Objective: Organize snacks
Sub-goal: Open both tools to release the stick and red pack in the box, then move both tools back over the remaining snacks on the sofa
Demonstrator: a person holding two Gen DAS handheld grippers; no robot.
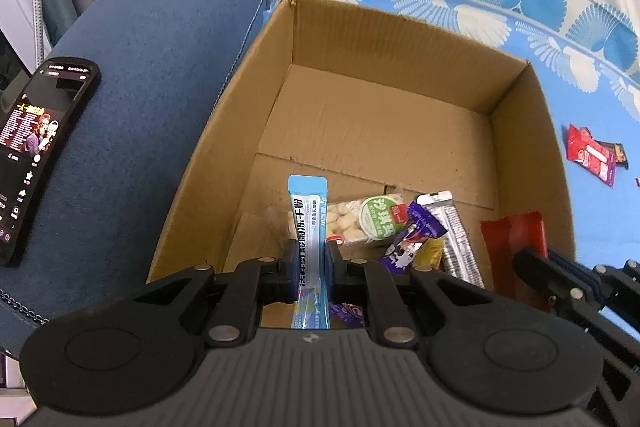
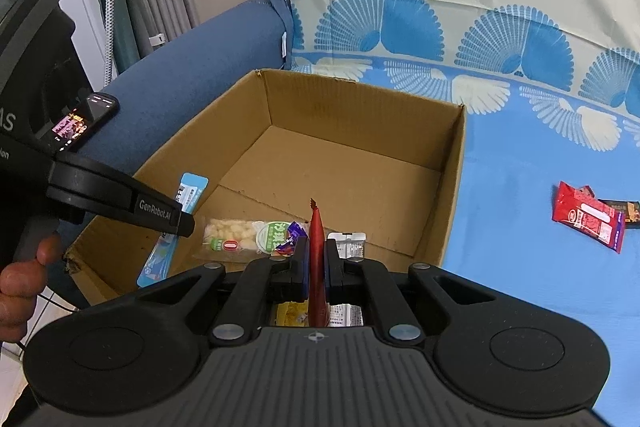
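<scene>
Left wrist: my left tongs [image 1: 308,263] clamp a blue sachet [image 1: 307,223], right tongs [image 2: 318,263] a red packet [image 2: 316,247], over the box [image 1: 224,131] on the blue-patterned bed [image 1: 592,227]; phone [image 1: 36,151] at nine o'clock.

"GenRobot.AI" on left gripper [image 2: 182,223] (side)

The right gripper [image 2: 317,263] pinches a red packet [image 2: 316,247] edge-on above the cardboard box [image 2: 454,195].

The left gripper [image 1: 308,263] and the right gripper [image 2: 318,259] each have their jaws pinched together, fingers pointing toward 12 o'clock.
</scene>
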